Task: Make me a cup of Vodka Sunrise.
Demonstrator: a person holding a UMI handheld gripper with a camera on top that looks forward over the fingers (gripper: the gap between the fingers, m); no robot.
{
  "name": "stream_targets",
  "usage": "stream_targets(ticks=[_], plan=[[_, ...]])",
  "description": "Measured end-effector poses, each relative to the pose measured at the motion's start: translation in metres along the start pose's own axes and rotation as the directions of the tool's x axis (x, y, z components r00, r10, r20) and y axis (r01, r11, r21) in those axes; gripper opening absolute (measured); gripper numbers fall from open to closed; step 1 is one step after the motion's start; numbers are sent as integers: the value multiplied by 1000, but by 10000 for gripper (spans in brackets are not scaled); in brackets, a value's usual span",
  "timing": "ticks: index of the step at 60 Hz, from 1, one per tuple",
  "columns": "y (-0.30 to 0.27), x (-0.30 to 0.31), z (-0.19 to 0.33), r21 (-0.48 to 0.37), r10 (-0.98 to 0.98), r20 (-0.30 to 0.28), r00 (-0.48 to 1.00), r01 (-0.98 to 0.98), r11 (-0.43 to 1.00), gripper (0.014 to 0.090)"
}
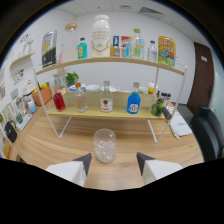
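In the gripper view, the hand-held gripper (114, 162) is seen spread wide, its two fingers (84, 162) apart and holding nothing. A clear glass (104, 145) stands upright on the wooden counter (60, 142), just ahead of the fingertips and roughly centred on the gap between them, touched by neither. What look like ice cubes are seen inside the glass. Beyond the glass a two-tier shelf (107, 60) is set on the counter. On its lower board, behind the glass, a red bottle (59, 100), a clear bottle with a red label (106, 97) and a blue bottle (133, 99) are lined up. Cans and further bottles are ranged on the upper board.
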Motion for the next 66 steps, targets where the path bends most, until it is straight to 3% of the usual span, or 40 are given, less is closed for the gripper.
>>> stream_targets(ticks=[20,30,52,66], plan=[[13,-7,-11,-20,-16,-21,1000,16,1000,844],[14,-47,-22,11,16,-26,1000,-16,1000,844],[-64,-176,5,246,2,106,994,-28,969,849],[-120,-196,67,318,-10,87,996,-19,948,849]])
